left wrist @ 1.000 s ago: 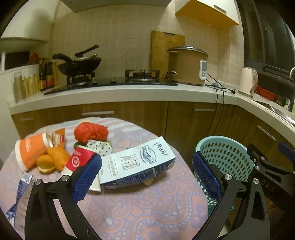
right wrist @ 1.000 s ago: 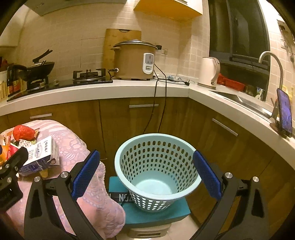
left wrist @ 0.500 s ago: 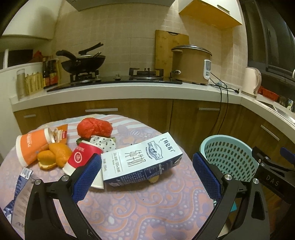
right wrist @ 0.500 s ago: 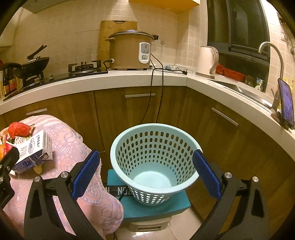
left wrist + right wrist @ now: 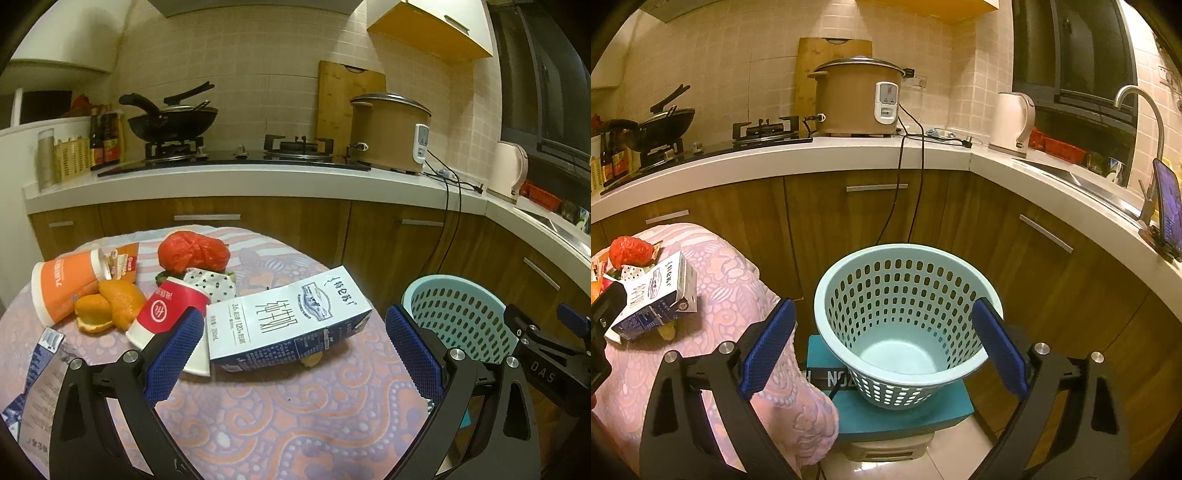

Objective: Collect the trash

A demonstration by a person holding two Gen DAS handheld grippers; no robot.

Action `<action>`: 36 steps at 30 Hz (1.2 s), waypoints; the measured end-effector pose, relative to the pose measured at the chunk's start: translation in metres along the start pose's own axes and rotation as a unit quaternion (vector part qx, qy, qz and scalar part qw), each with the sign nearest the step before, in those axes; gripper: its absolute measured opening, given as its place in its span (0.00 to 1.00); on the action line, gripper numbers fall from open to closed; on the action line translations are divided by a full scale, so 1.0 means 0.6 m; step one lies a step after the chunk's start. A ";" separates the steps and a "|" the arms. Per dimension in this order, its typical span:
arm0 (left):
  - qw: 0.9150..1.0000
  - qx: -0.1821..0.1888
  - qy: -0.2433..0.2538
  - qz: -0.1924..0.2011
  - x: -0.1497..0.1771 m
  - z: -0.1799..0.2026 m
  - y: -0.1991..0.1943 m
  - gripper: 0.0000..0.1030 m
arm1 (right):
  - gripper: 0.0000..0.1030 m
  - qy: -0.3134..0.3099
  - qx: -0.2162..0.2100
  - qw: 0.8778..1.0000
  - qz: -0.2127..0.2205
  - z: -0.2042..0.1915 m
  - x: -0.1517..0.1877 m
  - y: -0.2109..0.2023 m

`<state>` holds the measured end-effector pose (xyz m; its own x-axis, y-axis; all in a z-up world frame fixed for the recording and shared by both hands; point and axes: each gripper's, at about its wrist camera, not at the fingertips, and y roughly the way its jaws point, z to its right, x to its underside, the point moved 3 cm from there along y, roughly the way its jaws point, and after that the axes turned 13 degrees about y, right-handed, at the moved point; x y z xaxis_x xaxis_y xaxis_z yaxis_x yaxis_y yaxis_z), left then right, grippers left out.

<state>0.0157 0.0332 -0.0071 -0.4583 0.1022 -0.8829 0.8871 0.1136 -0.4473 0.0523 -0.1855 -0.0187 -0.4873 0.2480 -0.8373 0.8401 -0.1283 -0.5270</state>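
Trash lies on a round table under a pink patterned cloth (image 5: 295, 413): a white and blue milk carton (image 5: 288, 321) on its side, a red paper cup (image 5: 166, 310), an orange cup (image 5: 62, 284), orange peel (image 5: 110, 306), a crumpled red bag (image 5: 192, 253) and a dotted wrapper (image 5: 210, 286). My left gripper (image 5: 291, 347) hangs open just short of the carton, touching nothing. An empty light-blue basket (image 5: 905, 314) stands right of the table. My right gripper (image 5: 882, 332) hovers above its near rim; its jaws are closing slightly and press on nothing.
The basket rests on a teal box (image 5: 905, 410) on the tiled floor. A blue and white leaflet (image 5: 40, 373) lies at the table's near left edge. Wooden cabinets (image 5: 849, 229) and a counter with a rice cooker (image 5: 857, 99), wok (image 5: 173, 122) and kettle (image 5: 1012, 122) run behind.
The right gripper's jaws have drawn in a little. Both hands stay in about the same place, and nothing on the table has moved.
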 end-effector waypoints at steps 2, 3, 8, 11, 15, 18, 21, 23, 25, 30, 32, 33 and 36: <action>1.000 0.001 -0.002 0.000 0.000 -0.001 0.000 0.93 | 0.88 -0.002 0.000 1.000 0.000 -0.002 0.001 0.000; 1.000 0.001 -0.002 0.000 0.000 -0.001 0.000 0.93 | 0.87 -0.003 -0.001 1.000 0.000 -0.003 0.002 -0.001; 1.000 0.001 -0.003 0.001 0.000 -0.002 0.000 0.93 | 0.87 -0.005 -0.003 1.000 0.002 -0.005 0.000 -0.002; 1.000 0.001 -0.005 0.000 0.000 -0.005 0.002 0.93 | 0.87 -0.007 -0.003 1.000 0.003 -0.005 0.001 -0.002; 1.000 0.001 -0.005 0.000 0.001 -0.006 0.002 0.93 | 0.87 -0.008 -0.004 1.000 0.002 -0.006 0.000 -0.001; 1.000 -0.001 -0.002 0.000 0.002 -0.007 0.002 0.93 | 0.86 -0.010 -0.005 1.000 0.002 -0.007 0.000 -0.001; 1.000 0.001 -0.004 -0.001 0.003 -0.007 0.002 0.93 | 0.86 -0.010 -0.003 1.000 0.003 -0.006 -0.002 0.001; 1.000 0.001 -0.004 -0.002 0.004 -0.006 0.003 0.93 | 0.86 -0.008 -0.002 1.000 0.004 -0.004 -0.004 0.001; 1.000 0.001 -0.003 -0.002 0.004 -0.005 0.003 0.93 | 0.86 -0.004 -0.001 1.000 0.005 0.000 -0.005 0.000; 1.000 -0.003 0.000 -0.001 0.003 -0.003 0.004 0.93 | 0.86 -0.003 -0.001 1.000 0.003 0.003 -0.004 0.001; 1.000 -0.003 0.000 -0.002 0.003 -0.003 0.004 0.93 | 0.86 -0.003 -0.002 1.000 0.002 0.005 -0.004 0.003; 1.000 -0.003 0.000 -0.002 0.003 -0.003 0.004 0.93 | 0.86 -0.003 -0.002 1.000 0.001 0.006 -0.005 0.003; 1.000 -0.003 -0.002 -0.002 0.004 -0.003 0.004 0.93 | 0.86 -0.001 -0.001 1.000 0.001 0.008 -0.005 0.005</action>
<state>0.0168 0.0355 -0.0101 -0.4613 0.0985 -0.8818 0.8852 0.1196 -0.4497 0.0551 -0.1915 -0.0187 -0.4855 0.2454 -0.8391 0.8418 -0.1276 -0.5245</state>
